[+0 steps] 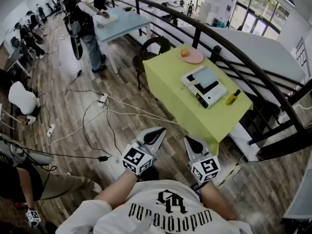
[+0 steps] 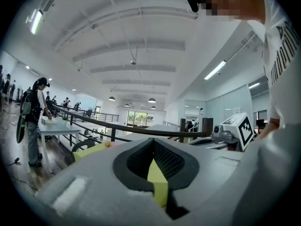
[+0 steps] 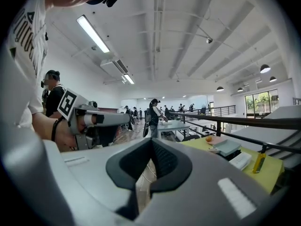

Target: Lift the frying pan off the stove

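A square grey frying pan (image 1: 204,77) sits on a white stove (image 1: 214,93) on the table with the yellow-green cloth (image 1: 165,77); its pale handle points left. My left gripper (image 1: 158,130) and right gripper (image 1: 187,139) hang side by side close to my chest, well short of the table's near corner, both shut and empty. In the right gripper view the pan (image 3: 229,146) and stove (image 3: 242,160) lie far off to the right of the shut gripper (image 3: 151,164). The left gripper view shows its shut gripper (image 2: 153,159) with only a strip of the cloth (image 2: 89,150) beyond.
A pink plate (image 1: 194,57) with an orange fruit (image 1: 185,52) and a yellow bottle (image 1: 233,97) share the table. A dark railing (image 1: 243,48) runs behind it. A chair (image 1: 146,52) stands at its far left. Cables (image 1: 97,116) cross the wooden floor. People work at a blue table (image 1: 122,21).
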